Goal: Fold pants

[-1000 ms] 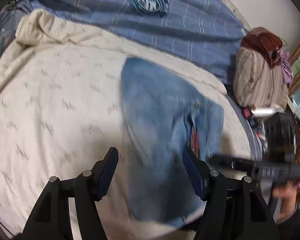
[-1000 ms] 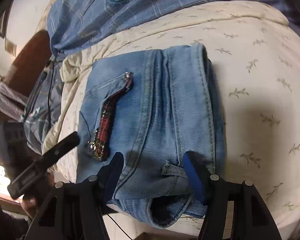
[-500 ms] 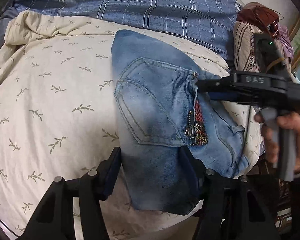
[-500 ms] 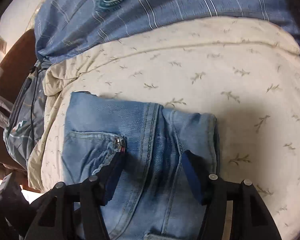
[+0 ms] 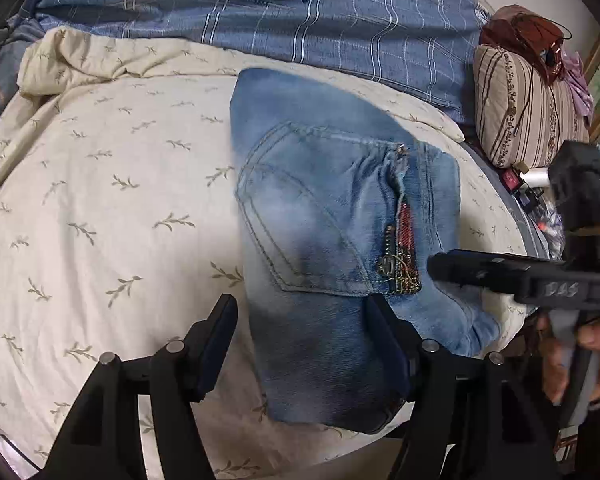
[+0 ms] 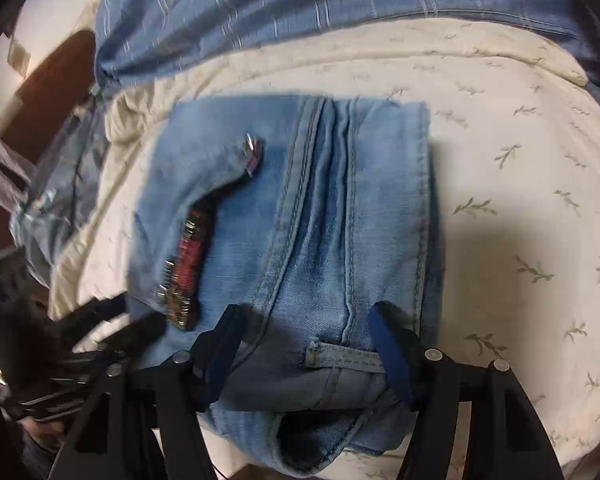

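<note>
The light blue jeans (image 5: 324, 248) lie folded into a compact rectangle on the cream leaf-print bedspread (image 5: 100, 220), back pocket and red beaded trim up. My left gripper (image 5: 302, 340) is open above the near edge of the fold, holding nothing. My right gripper (image 6: 306, 344) is open over the waistband end of the jeans (image 6: 292, 224), holding nothing. The right gripper also shows in the left wrist view (image 5: 500, 272), at the right edge of the jeans. The left gripper shows blurred at the lower left of the right wrist view (image 6: 100, 340).
A blue plaid blanket (image 5: 300, 8) with a round emblem lies across the back of the bed. A striped cushion (image 5: 528, 112) with clothes on it stands at the right. Small items (image 5: 532, 184) sit beside the bed. A dark headboard (image 6: 48, 92) is at left.
Both grippers have drawn back from the folded jeans, and the right one has swung down beside the fold. The jeans lie as before, folded.
</note>
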Demonstrator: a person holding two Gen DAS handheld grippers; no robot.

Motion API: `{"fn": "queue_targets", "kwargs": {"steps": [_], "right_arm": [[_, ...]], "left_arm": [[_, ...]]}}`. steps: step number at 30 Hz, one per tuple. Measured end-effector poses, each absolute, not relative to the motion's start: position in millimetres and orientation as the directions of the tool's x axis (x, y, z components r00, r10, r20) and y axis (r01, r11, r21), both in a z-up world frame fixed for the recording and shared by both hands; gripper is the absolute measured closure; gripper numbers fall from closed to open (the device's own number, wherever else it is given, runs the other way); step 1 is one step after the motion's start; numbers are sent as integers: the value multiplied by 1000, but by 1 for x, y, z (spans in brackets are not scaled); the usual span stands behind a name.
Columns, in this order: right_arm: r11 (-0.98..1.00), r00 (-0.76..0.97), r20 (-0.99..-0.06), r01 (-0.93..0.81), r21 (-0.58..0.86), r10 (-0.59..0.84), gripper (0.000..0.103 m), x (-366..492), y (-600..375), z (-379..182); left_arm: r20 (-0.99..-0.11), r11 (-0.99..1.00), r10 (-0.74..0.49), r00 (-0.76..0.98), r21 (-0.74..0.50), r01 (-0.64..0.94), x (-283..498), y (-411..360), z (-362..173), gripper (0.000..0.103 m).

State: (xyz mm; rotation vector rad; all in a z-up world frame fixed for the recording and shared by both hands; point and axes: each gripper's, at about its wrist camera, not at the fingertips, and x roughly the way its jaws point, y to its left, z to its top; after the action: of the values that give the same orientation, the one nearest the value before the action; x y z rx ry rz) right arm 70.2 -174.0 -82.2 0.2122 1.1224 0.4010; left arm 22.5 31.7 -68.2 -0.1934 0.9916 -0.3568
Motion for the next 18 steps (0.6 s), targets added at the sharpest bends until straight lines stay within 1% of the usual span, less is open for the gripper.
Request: {"fn": "queue_targets", "kwargs": {"steps": [2, 3, 4, 5, 6, 8, 10, 12, 14, 18], "right_arm": [[901, 404, -805, -211, 380, 434, 34, 64, -181, -67], [900, 430, -790, -207, 384, 437, 34, 61, -188, -60], [898, 455, -774, -197, 394, 440, 34, 58, -197, -55], [892, 480, -754, -179, 416, 448, 31, 55, -210, -50], [889, 493, -745, -160, 430, 449, 28, 55, -219, -49], [884, 506, -741, -101, 456, 441, 28, 57, -241, -53], [865, 495, -740, -52, 498, 456, 28, 65, -257, -64], [828, 473, -718, -44, 559, 510, 28, 75, -263, -75], [817, 467, -710, -46, 575, 526, 28, 83, -262, -80], [791, 398, -712, -60, 609, 578, 26, 96, -246, -100]], "left_arm": [[-760, 919, -391, 519, -348, 184, 22, 41, -59, 34], [-747, 915, -396, 534, -367, 165, 22, 48, -55, 32], [-729, 907, -405, 552, -397, 142, 22, 59, -52, 26], [-718, 902, -406, 565, -415, 120, 24, 67, -51, 25], [-715, 898, -400, 574, -430, 90, 27, 76, -52, 25], [-730, 885, -407, 549, -465, 38, 41, 86, -59, 25], [-737, 874, -430, 522, -484, 35, 53, 83, -66, 25], [-749, 875, -440, 496, -481, 50, 61, 72, -72, 25], [-750, 875, -445, 490, -480, 61, 67, 66, -74, 25], [-760, 879, -449, 469, -470, 79, 78, 49, -81, 25]]}}
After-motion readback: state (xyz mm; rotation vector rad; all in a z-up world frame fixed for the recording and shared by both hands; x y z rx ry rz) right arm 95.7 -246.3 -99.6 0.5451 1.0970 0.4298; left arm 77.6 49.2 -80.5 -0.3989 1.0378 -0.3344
